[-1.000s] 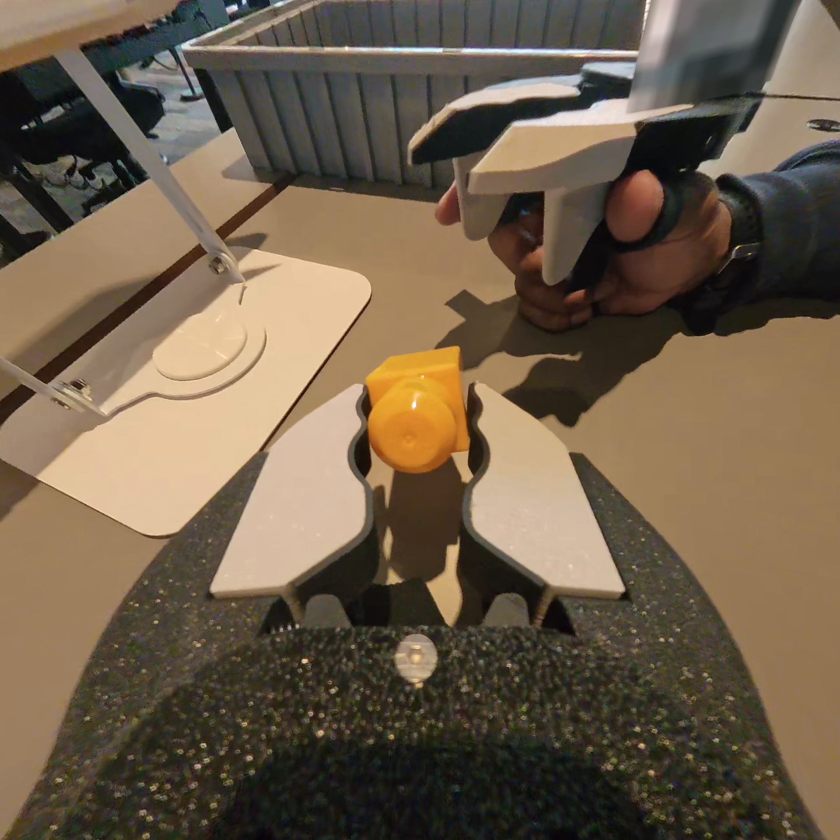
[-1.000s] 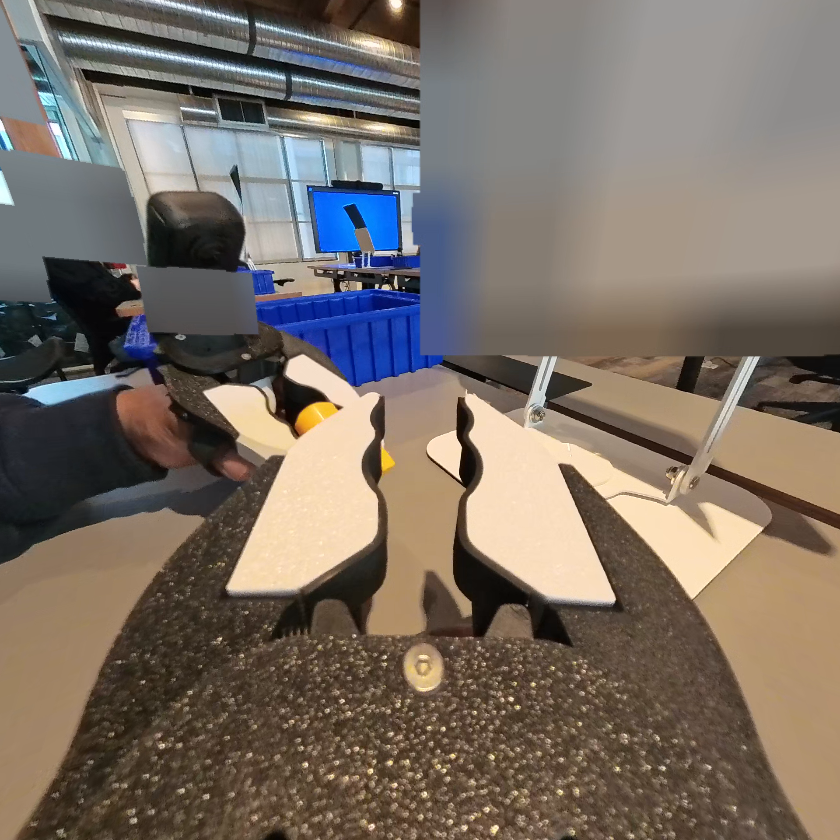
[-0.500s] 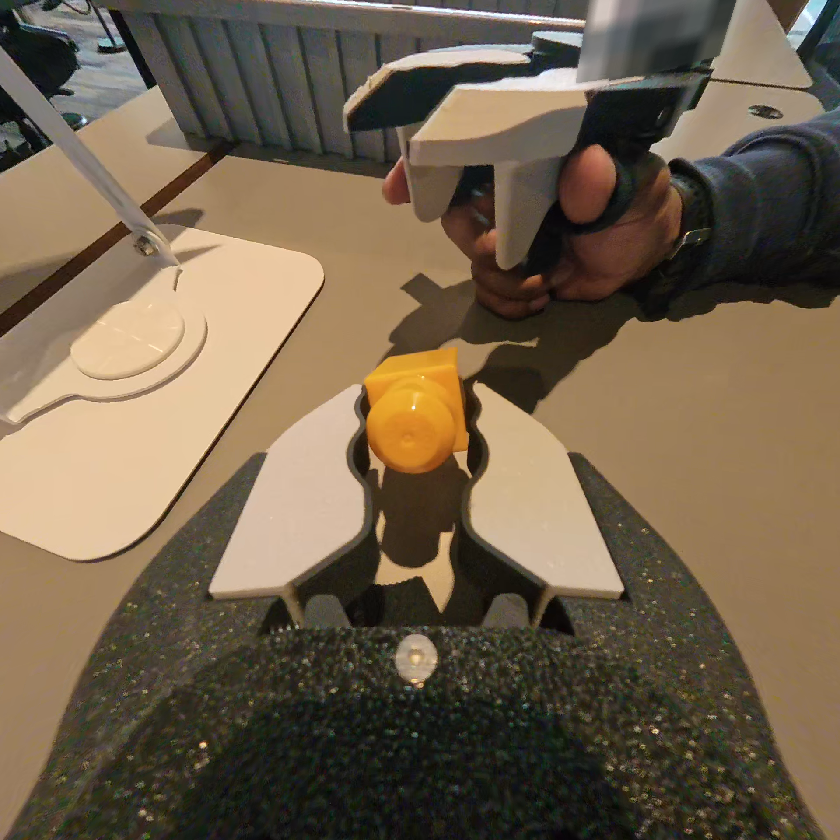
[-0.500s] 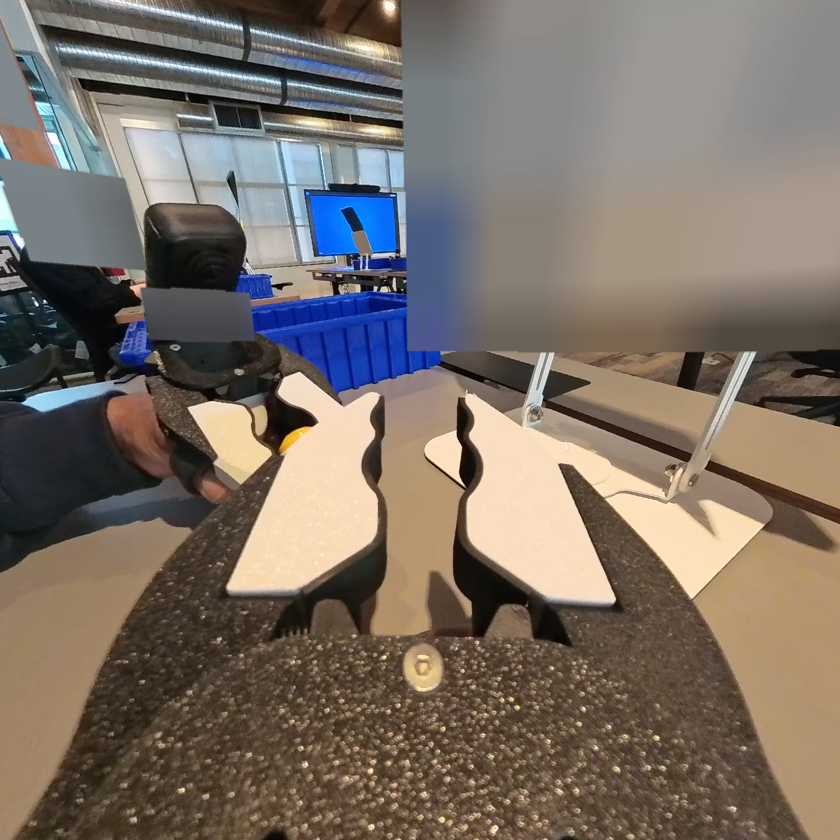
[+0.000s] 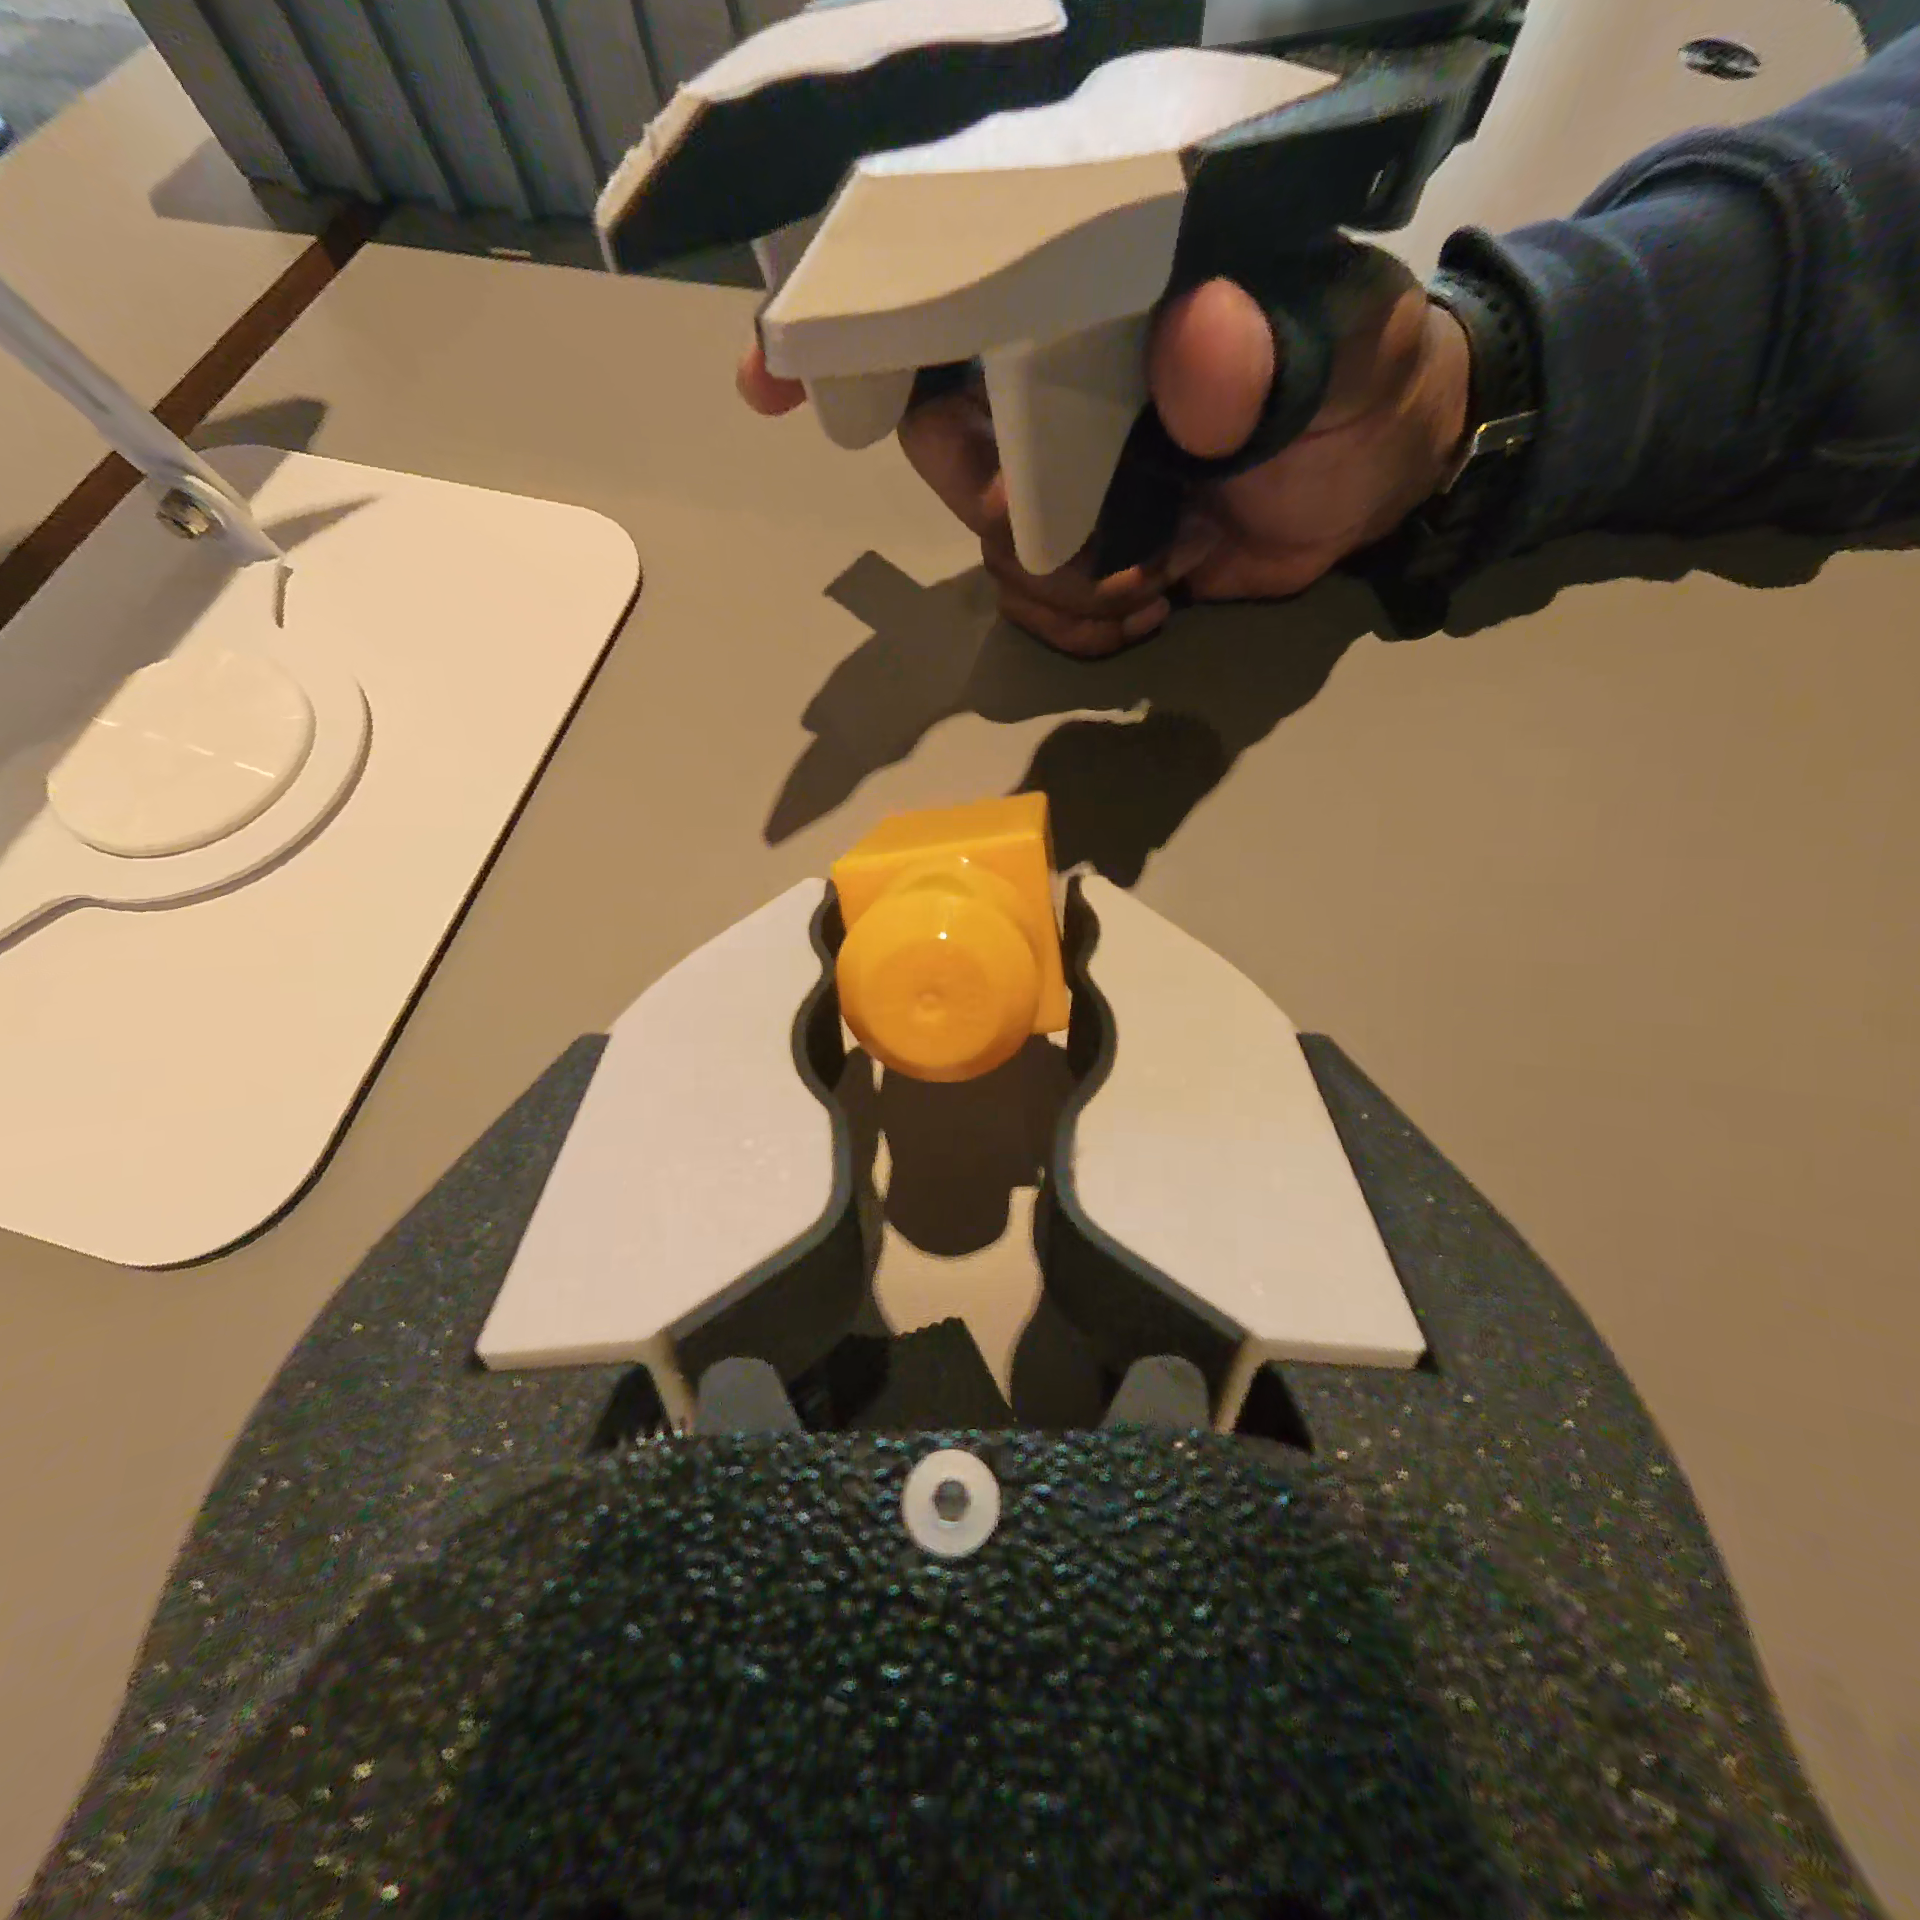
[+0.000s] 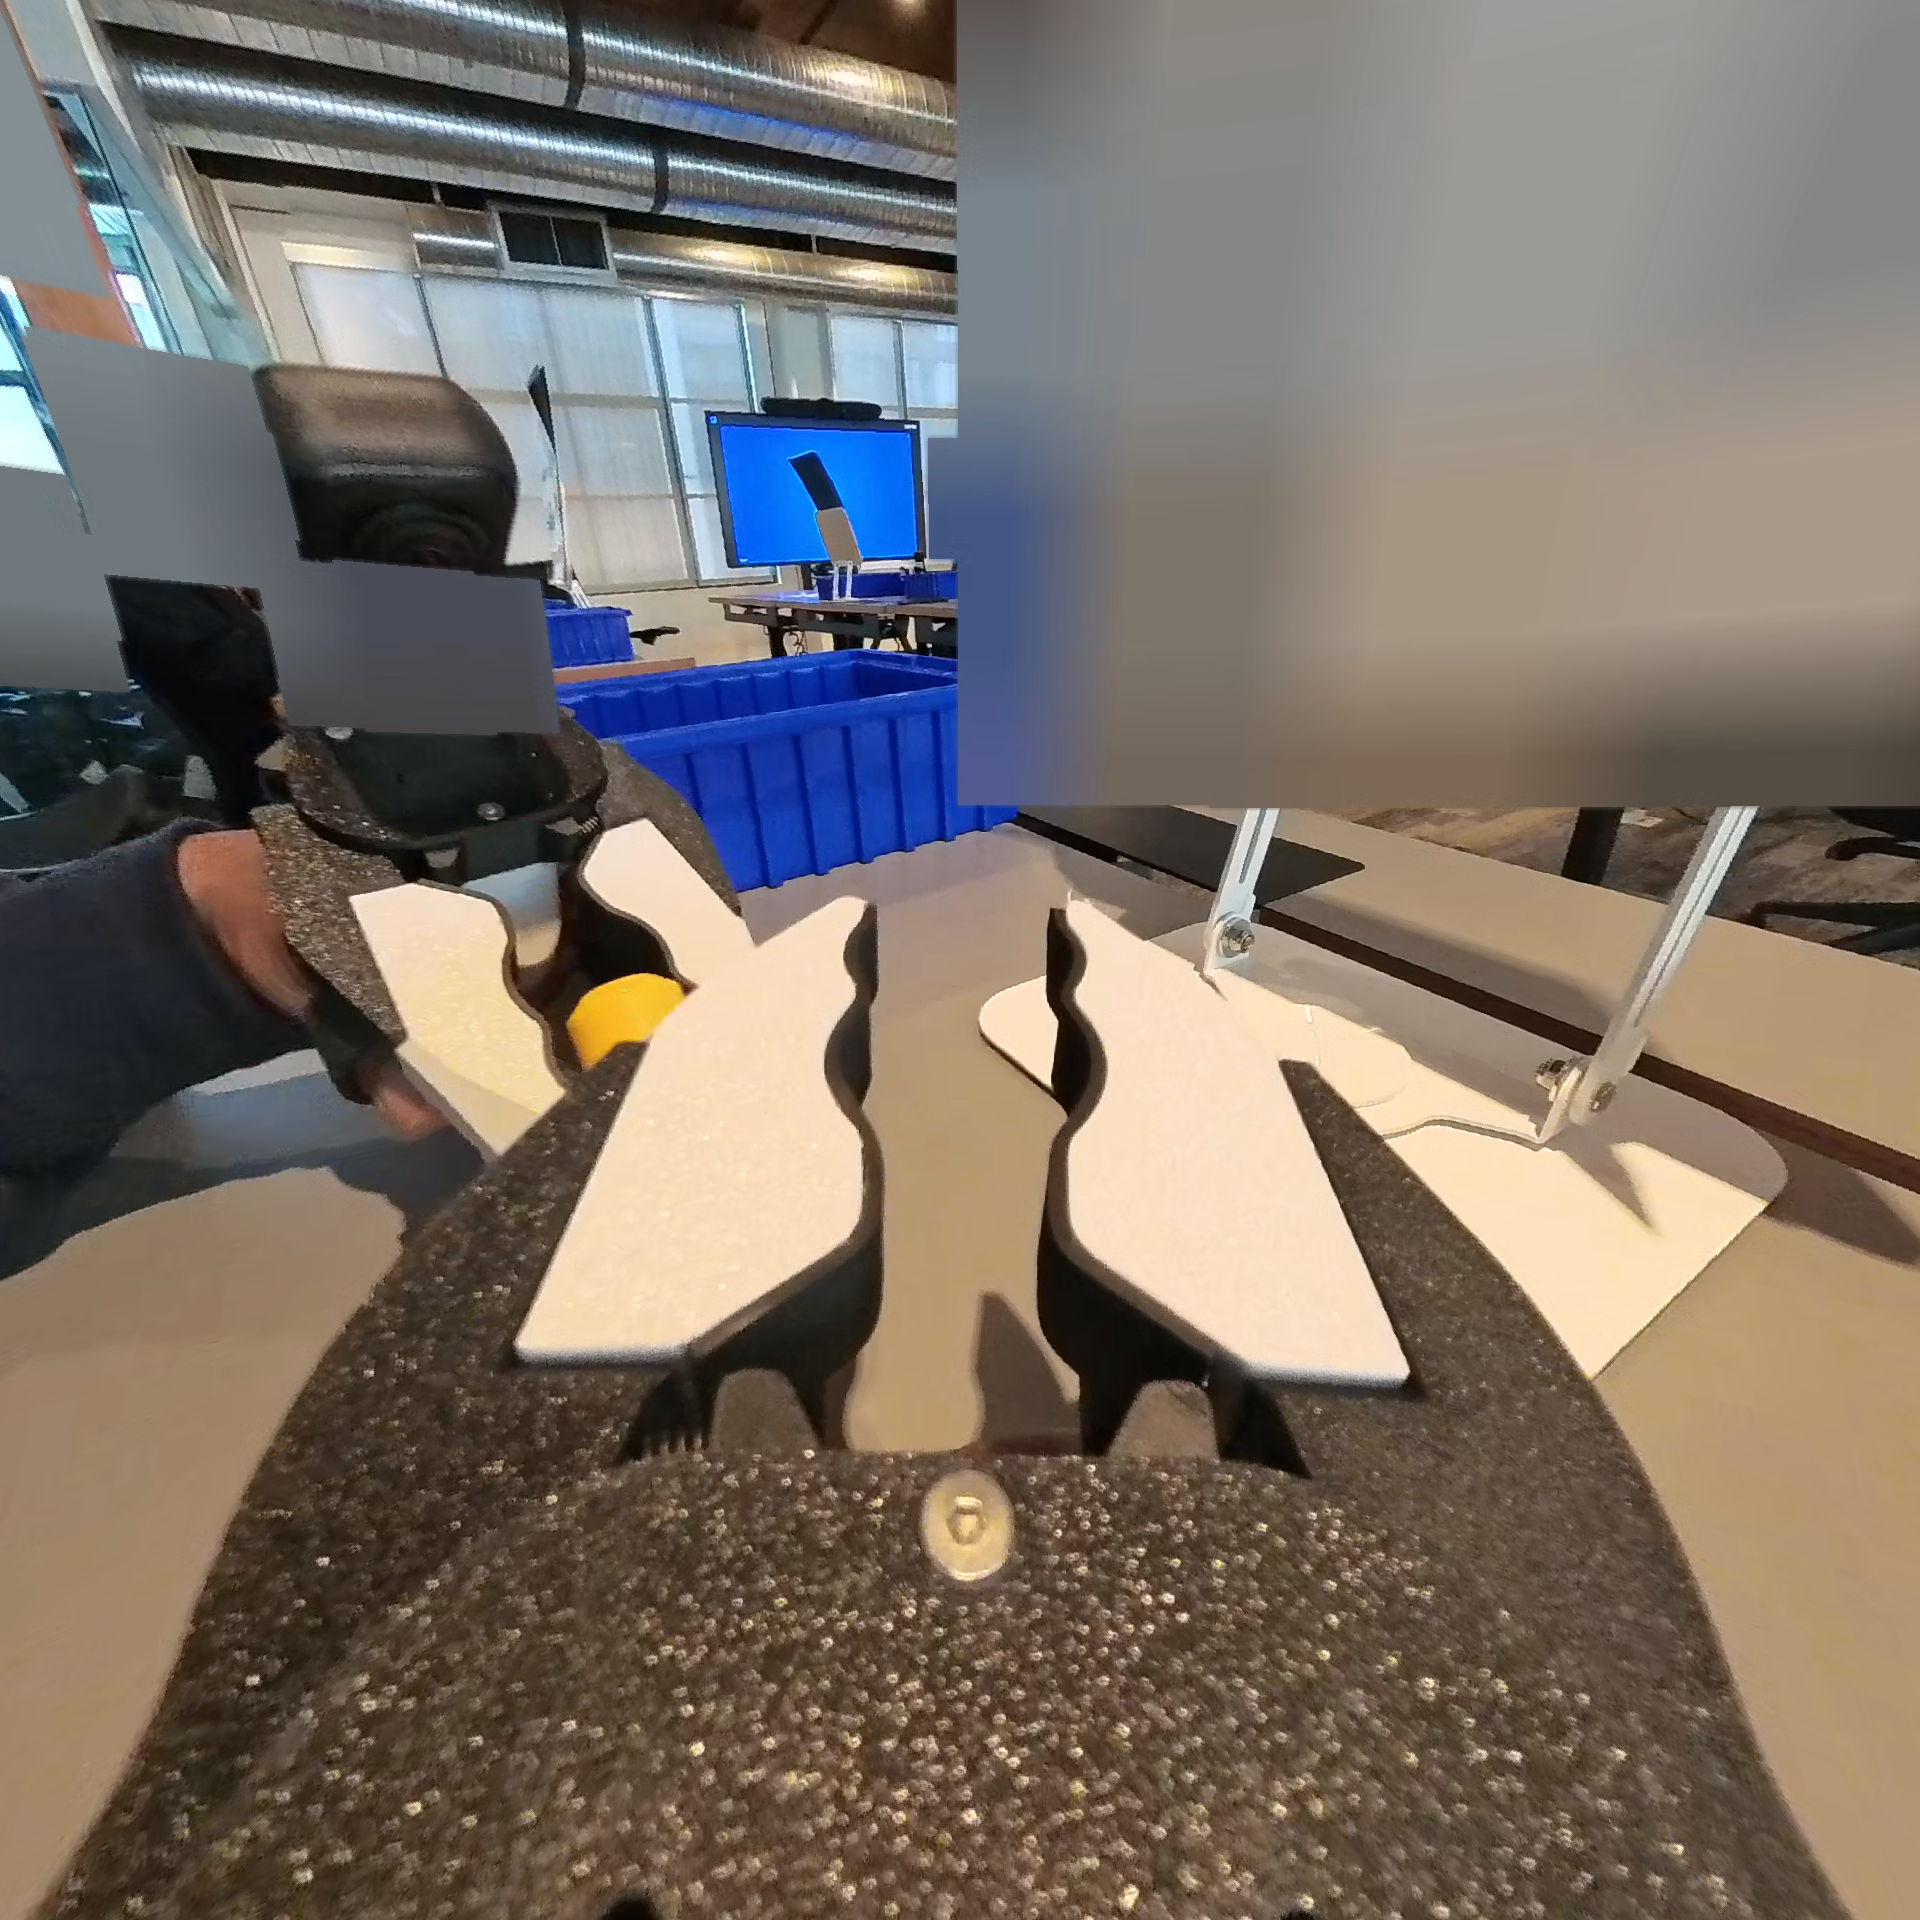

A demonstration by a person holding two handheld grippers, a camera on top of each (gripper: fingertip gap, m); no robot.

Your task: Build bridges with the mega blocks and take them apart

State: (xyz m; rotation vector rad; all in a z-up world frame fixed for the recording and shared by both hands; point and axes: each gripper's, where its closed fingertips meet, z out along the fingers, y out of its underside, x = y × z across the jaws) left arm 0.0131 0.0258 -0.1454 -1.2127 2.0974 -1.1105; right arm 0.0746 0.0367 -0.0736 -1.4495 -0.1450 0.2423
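My left gripper (image 5: 951, 896) is shut on a yellow mega block (image 5: 945, 935), whose round stud faces the camera, over the tan table (image 5: 1455, 1039). My right gripper (image 5: 707, 270) hangs above and beyond it, held by a hand in a dark sleeve (image 5: 1299, 447). In the right wrist view my right gripper (image 6: 958, 920) is open and empty. The left gripper (image 6: 613, 1039) with the yellow block (image 6: 621, 1013) shows just left of it, partly hidden behind my left finger (image 6: 727, 1122).
A white stand base (image 5: 260, 883) with slanted white struts lies on the table at the left; it also shows in the right wrist view (image 6: 1558, 1226). A grey slatted bin (image 5: 436, 104) stands at the back. Blue bins (image 6: 810, 769) stand beyond the table. The left gripper's tips are roughly 9 cm from the right gripper's.
The two grippers have come closer together. The right gripper looms larger above the block, and the left gripper has moved nearer in the right view. The grip on the block is unchanged.
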